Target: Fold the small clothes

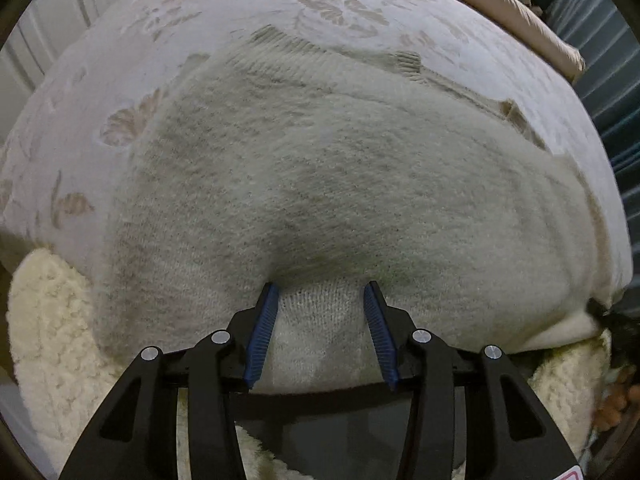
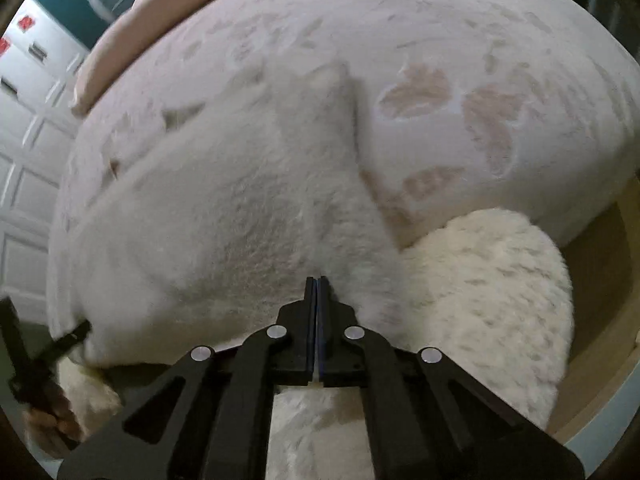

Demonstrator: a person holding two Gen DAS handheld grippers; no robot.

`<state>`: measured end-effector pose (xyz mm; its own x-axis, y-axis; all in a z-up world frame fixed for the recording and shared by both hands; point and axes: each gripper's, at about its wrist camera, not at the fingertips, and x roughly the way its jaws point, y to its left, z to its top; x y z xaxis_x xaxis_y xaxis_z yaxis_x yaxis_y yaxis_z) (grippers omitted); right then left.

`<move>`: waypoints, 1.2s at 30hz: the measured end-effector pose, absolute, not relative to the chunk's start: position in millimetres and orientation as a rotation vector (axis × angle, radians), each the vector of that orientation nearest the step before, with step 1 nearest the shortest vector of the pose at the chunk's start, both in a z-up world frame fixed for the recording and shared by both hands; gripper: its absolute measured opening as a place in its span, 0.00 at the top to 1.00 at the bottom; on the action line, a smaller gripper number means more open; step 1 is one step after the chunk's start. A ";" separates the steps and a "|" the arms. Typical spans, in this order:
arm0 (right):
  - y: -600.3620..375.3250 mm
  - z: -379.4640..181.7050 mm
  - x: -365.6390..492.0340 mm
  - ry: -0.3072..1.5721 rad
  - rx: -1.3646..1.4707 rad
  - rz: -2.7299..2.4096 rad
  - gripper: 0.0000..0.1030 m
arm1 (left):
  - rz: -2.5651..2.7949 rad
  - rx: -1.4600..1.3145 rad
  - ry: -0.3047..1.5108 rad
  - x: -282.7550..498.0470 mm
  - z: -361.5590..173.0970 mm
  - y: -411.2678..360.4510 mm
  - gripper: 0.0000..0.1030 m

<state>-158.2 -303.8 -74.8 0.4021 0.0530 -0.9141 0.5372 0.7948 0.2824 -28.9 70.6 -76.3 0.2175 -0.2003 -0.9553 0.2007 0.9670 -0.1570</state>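
A fuzzy cream knit sweater (image 1: 320, 168) lies spread on a bed with a pale leaf-patterned cover (image 1: 100, 80). My left gripper (image 1: 320, 296) is open, its blue-padded fingers (image 1: 264, 332) astride the sweater's near edge, with knit fabric between them. In the right wrist view the sweater (image 2: 240, 208) fills the middle. My right gripper (image 2: 317, 284) is shut, its tips pressed into the sweater's near edge; a thin fold of fabric seems pinched between them. The left gripper shows at the far left of that view (image 2: 60, 344).
A cream sherpa blanket (image 2: 480, 288) hangs off the bed's near edge below the sweater, and also shows in the left wrist view (image 1: 52, 320). A tan pillow (image 1: 500, 4) lies at the far side. White panelled doors (image 2: 24, 152) stand to the left.
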 end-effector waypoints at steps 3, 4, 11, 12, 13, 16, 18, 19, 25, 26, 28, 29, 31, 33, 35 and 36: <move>-281.8 -60.3 -153.9 1.109 0.453 -0.373 0.83 | -0.260 0.050 1.313 -32.2 -75.4 62.7 0.58; -277.9 -64.3 -149.2 1.123 0.426 -0.376 0.80 | -0.255 0.056 1.309 -33.4 -76.0 61.8 0.57; -270.6 -63.2 -131.2 1.132 0.397 -0.399 0.80 | -0.259 0.062 1.306 -31.5 -74.7 61.3 0.57; -269.9 -63.5 -127.8 1.136 0.379 -0.402 0.80 | -0.258 0.065 1.302 -32.1 -75.0 61.6 0.57; -271.6 -65.7 -128.9 1.147 0.364 -0.408 0.80 | -0.258 0.069 1.300 -32.8 -74.8 60.7 0.57; -277.5 -92.9 -126.8 1.215 0.364 -0.421 0.80 | -0.256 0.085 1.297 -32.7 -76.0 56.9 0.56; -280.2 -88.8 -125.2 1.206 0.390 -0.420 0.79 | -0.258 0.088 1.296 -32.8 -76.1 56.9 0.56; -281.1 -83.3 -124.5 1.199 0.394 -0.419 0.79 | -0.260 0.085 1.296 -33.3 -75.5 57.3 0.56; -298.4 -46.3 -114.8 1.047 0.511 -0.397 0.57 | -0.268 -0.069 1.269 -22.0 -51.2 71.0 0.44; -304.9 -42.2 -111.1 1.025 0.521 -0.397 0.55 | -0.263 -0.105 1.252 -16.5 -45.8 75.5 0.39; -318.5 -39.2 -99.7 0.992 0.554 -0.391 0.50 | -0.243 -0.206 1.188 6.3 -30.7 92.0 0.27; -324.6 -38.7 -94.6 0.974 0.568 -0.394 0.48 | -0.222 -0.228 1.173 19.4 -27.7 99.1 0.25; -335.1 -39.4 -81.3 0.953 0.582 -0.401 0.46 | -0.186 -0.254 1.158 45.1 -28.7 111.6 0.25; -339.7 -44.9 -62.5 0.959 0.577 -0.405 0.43 | -0.122 -0.263 1.159 68.1 -34.9 124.2 0.25; -337.2 -49.0 -49.7 0.973 0.569 -0.390 0.36 | -0.101 -0.292 1.172 89.7 -43.9 133.8 0.25; -336.0 -54.6 -42.1 0.990 0.561 -0.382 0.36 | -0.094 -0.305 1.184 98.0 -49.5 136.3 0.25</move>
